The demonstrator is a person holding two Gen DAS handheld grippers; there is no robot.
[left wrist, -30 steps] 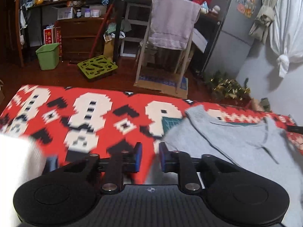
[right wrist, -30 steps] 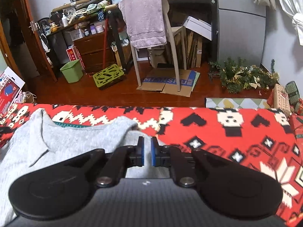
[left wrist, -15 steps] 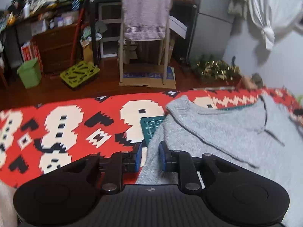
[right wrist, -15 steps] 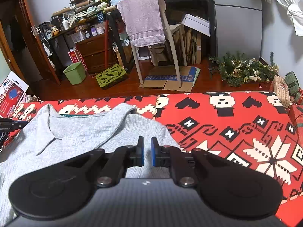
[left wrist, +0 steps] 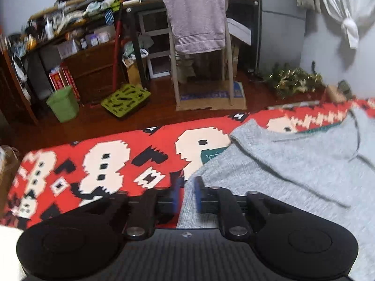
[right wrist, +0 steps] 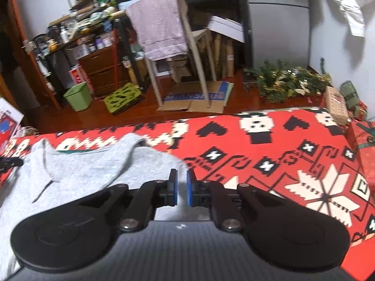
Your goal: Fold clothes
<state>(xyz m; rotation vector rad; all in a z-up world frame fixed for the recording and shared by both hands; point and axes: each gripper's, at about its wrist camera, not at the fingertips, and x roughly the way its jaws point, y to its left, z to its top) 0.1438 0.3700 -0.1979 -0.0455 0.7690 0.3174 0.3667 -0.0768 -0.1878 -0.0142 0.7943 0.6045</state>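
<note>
Now we hold our left gripper [left wrist: 186, 193] low at the left edge of the grey sweater [left wrist: 293, 171], which lies flat on the red patterned blanket [left wrist: 98, 164]. Its blue-padded fingers [left wrist: 174, 193] stand a narrow gap apart, with the sweater's edge showing in that gap; we cannot tell whether the pads actually touch the cloth. Most of the garment spreads off to the right of these fingers. Our right gripper [right wrist: 181, 188] sits at the sweater's [right wrist: 93, 171] right edge, its fingers [right wrist: 191, 189] also slightly parted, grey knit showing between and below them, the bulk of the sweater lying to their left and bare blanket [right wrist: 293, 154] to their right. Beyond the blanket, a towel [left wrist: 196, 18] hangs over a chair.
</note>
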